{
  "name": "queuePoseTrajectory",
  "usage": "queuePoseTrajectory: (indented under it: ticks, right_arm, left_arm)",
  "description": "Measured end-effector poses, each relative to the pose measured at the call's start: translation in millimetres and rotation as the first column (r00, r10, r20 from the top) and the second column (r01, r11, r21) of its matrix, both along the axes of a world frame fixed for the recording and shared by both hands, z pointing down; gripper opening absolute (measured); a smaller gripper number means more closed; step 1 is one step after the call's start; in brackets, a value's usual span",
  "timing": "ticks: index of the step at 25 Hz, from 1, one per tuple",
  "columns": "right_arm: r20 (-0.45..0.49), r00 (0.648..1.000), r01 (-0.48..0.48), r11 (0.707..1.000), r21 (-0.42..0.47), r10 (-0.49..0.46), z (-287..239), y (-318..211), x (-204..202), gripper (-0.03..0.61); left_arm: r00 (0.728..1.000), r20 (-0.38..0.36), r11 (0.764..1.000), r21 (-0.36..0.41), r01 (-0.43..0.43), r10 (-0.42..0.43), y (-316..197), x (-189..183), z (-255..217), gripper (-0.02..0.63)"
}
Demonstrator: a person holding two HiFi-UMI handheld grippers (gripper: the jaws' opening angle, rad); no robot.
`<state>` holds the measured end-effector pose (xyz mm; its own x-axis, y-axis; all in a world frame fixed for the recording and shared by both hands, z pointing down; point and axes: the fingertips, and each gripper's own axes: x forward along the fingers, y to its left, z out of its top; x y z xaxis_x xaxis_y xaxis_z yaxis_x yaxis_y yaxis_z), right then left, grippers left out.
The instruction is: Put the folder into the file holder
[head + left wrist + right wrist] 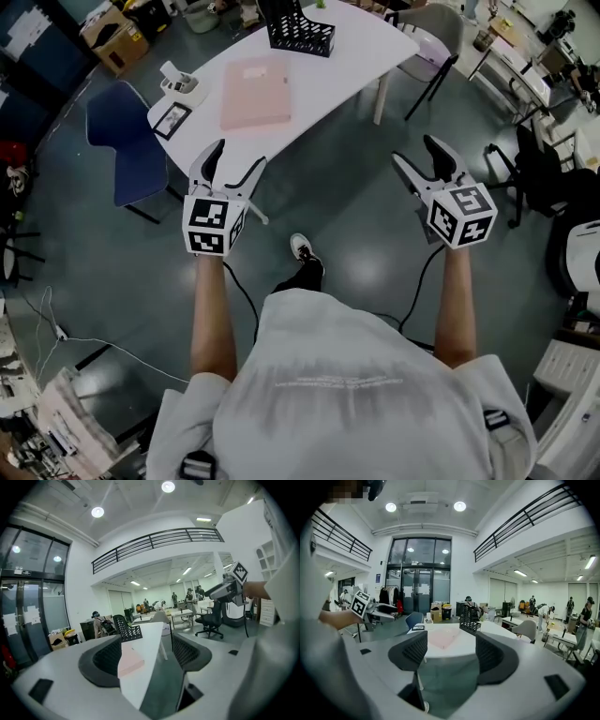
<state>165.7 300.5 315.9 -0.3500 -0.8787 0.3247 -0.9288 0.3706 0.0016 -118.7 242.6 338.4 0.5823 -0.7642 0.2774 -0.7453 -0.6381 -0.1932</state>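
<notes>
Pink flat folder (255, 92) near black lattice file holder (298, 28)

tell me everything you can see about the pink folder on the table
The pale pink rectangular folder looks like thin matte plastic or card. It is plain, with no label that can be made out. It is closed and lies flat on the white table. The black mesh file holder stands just beyond it, apart from it. Only the tabletop touches the folder.
</notes>
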Motion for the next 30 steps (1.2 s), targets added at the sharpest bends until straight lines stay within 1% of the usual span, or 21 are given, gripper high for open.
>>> queuePoseTrajectory:
  ticks: [3,9,12,15,17,19,23,25,30]
  right_arm:
    - [-0.012,1.0,0.014,1.0,-0.009,-0.014,-5,-51,-1,0.314]
    - [-0.035,0.996,0.081,0.996,-0.023,-0.082,-6,-148,-20,0.314]
    - [-0.029,0.993,0.112,0.993,-0.028,-0.112,-2,-182,-34,0.327]
    - [-0.014,0.993,0.116,0.993,-0.009,-0.117,1,-210,-42,0.353]
    - [-0.045,0.992,0.122,0.992,0.022,-0.121,3,-225,-45,0.351]
    - [-0.072,0.99,0.126,0.991,0.033,-0.124,6,-240,-48,0.351]
    - [-0.072,0.988,0.136,0.991,0.004,-0.136,18,-274,-51,0.328]
    - [-0.07,0.986,0.153,0.988,-0.018,-0.153,27,-293,-56,0.328]
    - [-0.011,0.973,0.228,0.969,-0.097,-0.23,57,-342,-69,0.333]
  left_arm:
    - [1.0,-0.014,1.0,-0.011,0.008,-0.008,-46,4,2,0.348]
    - [0.999,-0.026,0.999,-0.021,0.047,-0.047,-130,-4,3,0.348]
    - [0.997,-0.028,0.997,-0.032,0.065,-0.066,-160,-12,8,0.348]
    - [0.997,-0.023,0.996,-0.052,0.075,-0.076,-185,-18,14,0.348]
    - [0.996,-0.025,0.994,-0.068,0.082,-0.084,-198,-20,19,0.348]
    - [0.996,-0.025,0.993,-0.079,0.088,-0.091,-210,-21,22,0.348]
    - [0.994,-0.022,0.99,-0.096,0.105,-0.107,-231,-23,29,0.348]
    - [0.992,-0.027,0.987,-0.111,0.12,-0.124,-243,-27,34,0.348]
    - [0.984,-0.012,0.97,-0.167,0.174,-0.178,-277,-36,61,0.348]
